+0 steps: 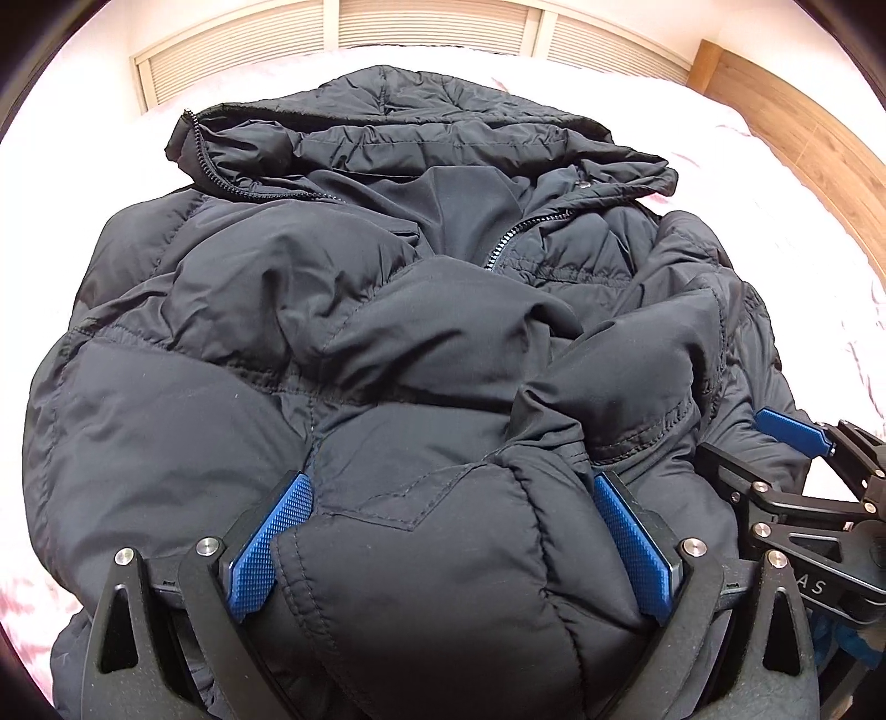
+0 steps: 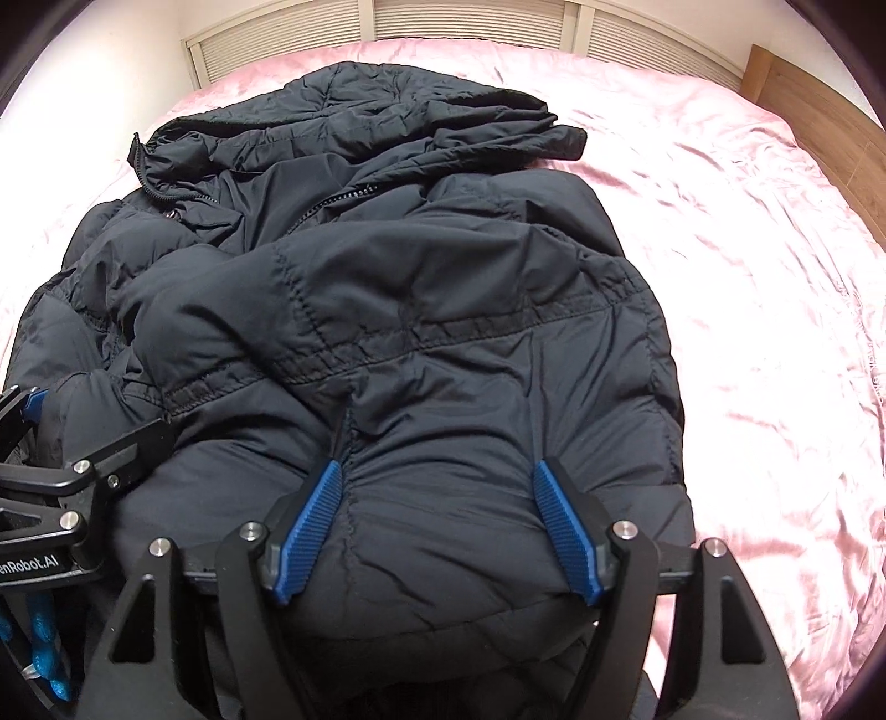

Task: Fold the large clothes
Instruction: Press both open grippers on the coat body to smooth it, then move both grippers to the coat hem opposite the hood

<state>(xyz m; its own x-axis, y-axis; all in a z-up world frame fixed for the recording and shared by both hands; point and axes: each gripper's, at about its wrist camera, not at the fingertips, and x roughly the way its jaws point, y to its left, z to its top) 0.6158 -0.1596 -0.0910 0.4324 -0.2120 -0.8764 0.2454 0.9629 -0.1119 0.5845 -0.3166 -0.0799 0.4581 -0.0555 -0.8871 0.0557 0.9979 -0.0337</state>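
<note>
Left wrist view: my left hand-held gripper (image 1: 451, 545) has its two blue textured pads spread wide, with a thick roll of the near hem of the bulky black quilted puffer jacket (image 1: 387, 332) bulging between them. The pads press the padding on both sides, so I read this as a wide grasp on the hem rather than a firm pinch. In the right wrist view my right hand-held gripper (image 2: 437, 534) stands the same way, jaws spread around a fat bulge of the hem further to the right. Each gripper shows in the other's view, just beside its partner at the near edge.

The jacket lies on the bed, on a glossy pink satin sheet (image 2: 747, 277), with its hood (image 1: 421, 127) at the far end towards the slatted headboard (image 1: 432, 27) and a sleeve (image 1: 637, 354) crossed over the chest. A wooden bed frame (image 1: 786, 127) runs along the far right.

What worries me is the grip. The shell looks slick and the filling springy, so as I lift the hem and carry it towards the hood, the padding may squeeze out and I would be left holding only the top layer, or nothing. The satin looks slippery too; I expect the whole jacket could slide away rather than fold. The loose crossed sleeve could tumble off to the right, and trapped air may make the fold spring open.
</note>
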